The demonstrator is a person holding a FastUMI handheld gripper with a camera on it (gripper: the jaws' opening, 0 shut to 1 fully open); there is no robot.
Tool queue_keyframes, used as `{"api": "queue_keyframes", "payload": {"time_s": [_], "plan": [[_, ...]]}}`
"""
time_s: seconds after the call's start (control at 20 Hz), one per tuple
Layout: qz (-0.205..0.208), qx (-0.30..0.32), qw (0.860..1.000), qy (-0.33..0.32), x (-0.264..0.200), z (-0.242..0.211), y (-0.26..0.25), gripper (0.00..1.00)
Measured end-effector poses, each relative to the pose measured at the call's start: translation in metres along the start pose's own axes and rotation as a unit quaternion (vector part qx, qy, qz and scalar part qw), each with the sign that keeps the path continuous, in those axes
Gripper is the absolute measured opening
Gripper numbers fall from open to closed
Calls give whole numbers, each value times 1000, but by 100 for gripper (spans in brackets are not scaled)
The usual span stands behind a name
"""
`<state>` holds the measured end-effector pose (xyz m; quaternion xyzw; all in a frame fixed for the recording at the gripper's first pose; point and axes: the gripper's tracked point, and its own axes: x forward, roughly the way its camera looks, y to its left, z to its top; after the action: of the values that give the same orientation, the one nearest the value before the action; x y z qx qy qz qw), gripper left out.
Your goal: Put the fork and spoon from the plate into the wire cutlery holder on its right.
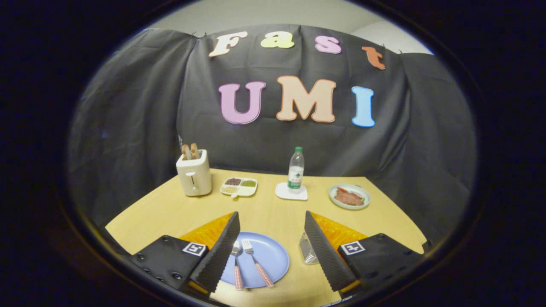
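Gripper (271, 247): two-finger, black body blocks with dark screw heads.
Fingers (222, 251): black, wedge-shaped, ribbed inner faces.
Backing: orange textured panels behind each finger.
Markings: square black-and-white tag atop each block.

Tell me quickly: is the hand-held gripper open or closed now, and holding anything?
Hand-held gripper: open, holding nothing, above the round blue plate.

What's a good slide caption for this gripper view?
Open gripper above plate with spoon and fork; holder alongside.
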<state>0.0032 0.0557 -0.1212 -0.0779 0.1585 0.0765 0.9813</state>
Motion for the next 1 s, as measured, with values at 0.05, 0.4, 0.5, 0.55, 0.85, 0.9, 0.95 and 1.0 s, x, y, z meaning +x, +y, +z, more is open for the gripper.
{"api": "queue_keyframes", "payload": {"time_s": [0.05,0.4,0.5,0.55,0.85,0.9,0.95,1.0], "plan": [[7,-5,1000,13,4,-11,2,97],[48,-47,992,104,24,-85,6,97],[62,-64,987,134,30,-108,7,97],[70,-69,984,148,33,-118,9,97],[96,-80,970,208,43,-163,16,96],[94,-81,969,213,44,-167,14,96],[90,-81,969,216,46,-171,12,95],[87,-76,969,220,48,-174,10,89]]}}
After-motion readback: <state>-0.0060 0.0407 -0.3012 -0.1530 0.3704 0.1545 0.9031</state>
